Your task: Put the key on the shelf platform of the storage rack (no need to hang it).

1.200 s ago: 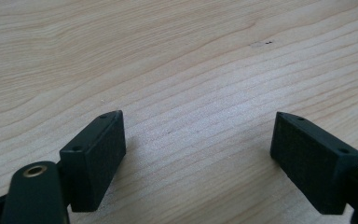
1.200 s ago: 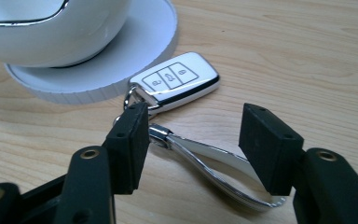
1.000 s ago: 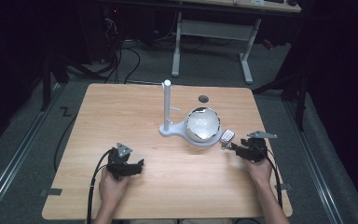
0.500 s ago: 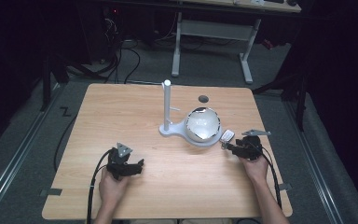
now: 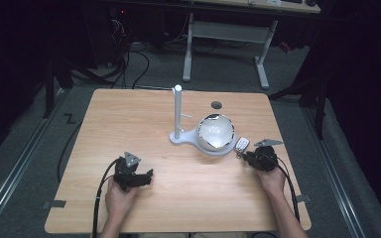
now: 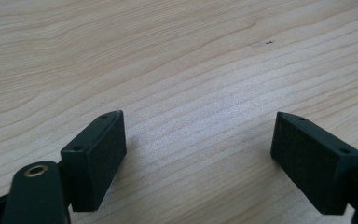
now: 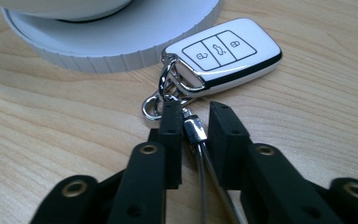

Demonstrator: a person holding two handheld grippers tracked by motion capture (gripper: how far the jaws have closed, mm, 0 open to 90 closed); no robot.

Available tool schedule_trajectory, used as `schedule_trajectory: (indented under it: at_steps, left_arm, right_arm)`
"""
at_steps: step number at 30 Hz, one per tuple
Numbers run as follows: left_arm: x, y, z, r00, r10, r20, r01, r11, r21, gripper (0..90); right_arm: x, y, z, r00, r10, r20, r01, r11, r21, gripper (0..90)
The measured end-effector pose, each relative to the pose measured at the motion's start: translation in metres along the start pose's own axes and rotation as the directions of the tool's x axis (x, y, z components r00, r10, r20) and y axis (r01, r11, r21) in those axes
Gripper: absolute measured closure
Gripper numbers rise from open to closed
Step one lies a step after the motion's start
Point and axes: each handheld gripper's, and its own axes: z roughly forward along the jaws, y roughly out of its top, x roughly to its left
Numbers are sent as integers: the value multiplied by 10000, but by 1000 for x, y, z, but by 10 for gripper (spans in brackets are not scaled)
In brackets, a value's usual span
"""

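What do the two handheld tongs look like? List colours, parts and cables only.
Both tongs, left and right, are matte black, each topped by a grey three-cornered plate and trailing a black cable. Their jaws are flat rectangular black blocks on linkage arms with brass-coloured rivets. The person's forearms are bare.

The right gripper (image 5: 246, 157) edges left toward the key fob (image 5: 242, 144), and its jaws now straddle the fob's metal clasp (image 7: 194, 129) on the table (image 5: 129, 114).

Wooden table (image 5: 129, 124), grey carpeted floor (image 5: 25, 148), desk frame (image 5: 225, 34), possibly cables (image 5: 134, 64) behind
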Motion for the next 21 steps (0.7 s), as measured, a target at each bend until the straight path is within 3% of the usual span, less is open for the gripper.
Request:
schedule_trajectory:
  at_steps: [9,21]
  left_arm:
    - [0,0,0,10000,5,-2,-5,10000,10,184]
    - [0,0,0,10000,2,3,-2,10000,0,185]
  right_arm:
    - [5,-1,-1,9988,-387,296,387,9993,2,821]
    - [3,1,-23,9999,-95,130,106,9962,-861,824]
